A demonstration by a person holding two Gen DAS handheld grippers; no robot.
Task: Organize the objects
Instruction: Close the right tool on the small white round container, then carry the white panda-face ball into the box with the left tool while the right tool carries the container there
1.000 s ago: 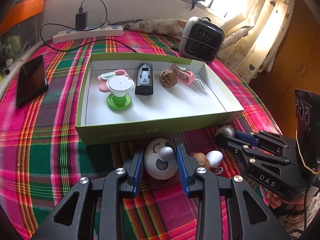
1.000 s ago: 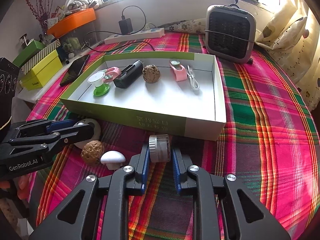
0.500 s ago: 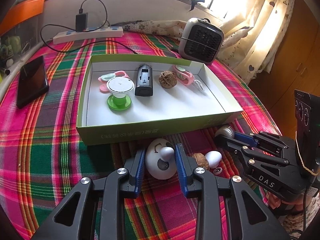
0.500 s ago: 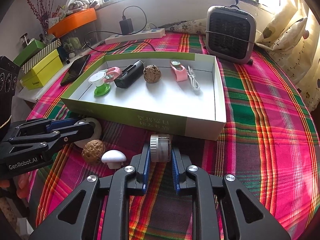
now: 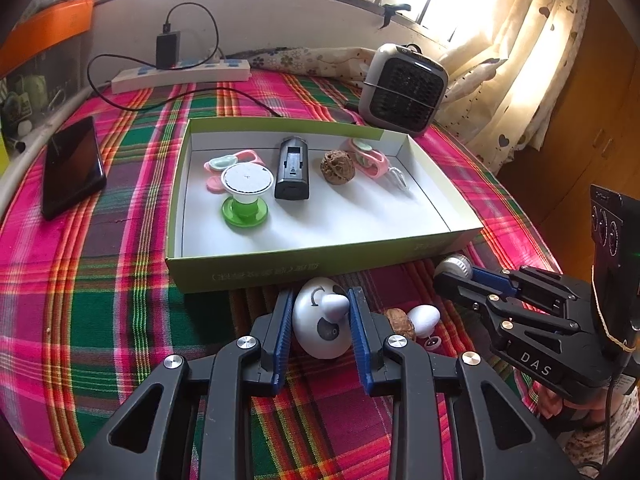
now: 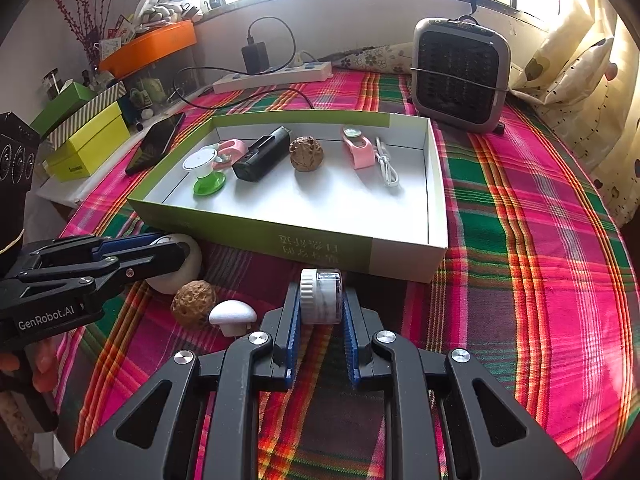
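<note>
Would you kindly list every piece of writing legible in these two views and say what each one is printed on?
"DAS": on the right gripper, seen from the left wrist.
"GenRobot.AI": on the left gripper, seen from the right wrist.
Printed characters on the green box, front wall: upside down, too blurred to read.
Dark label on the yellow box: too small to read.
Green jar label at the far left: too blurred to read.

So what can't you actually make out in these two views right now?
- Left view: what the small jar in the right gripper contains; the fingers hide most of it.
- Right view: the far side of the white egg toy, behind the left gripper.
- Both views: the upside-down print on the box, too small to read.
- Left view: whether the pads squeeze the egg toy.
</note>
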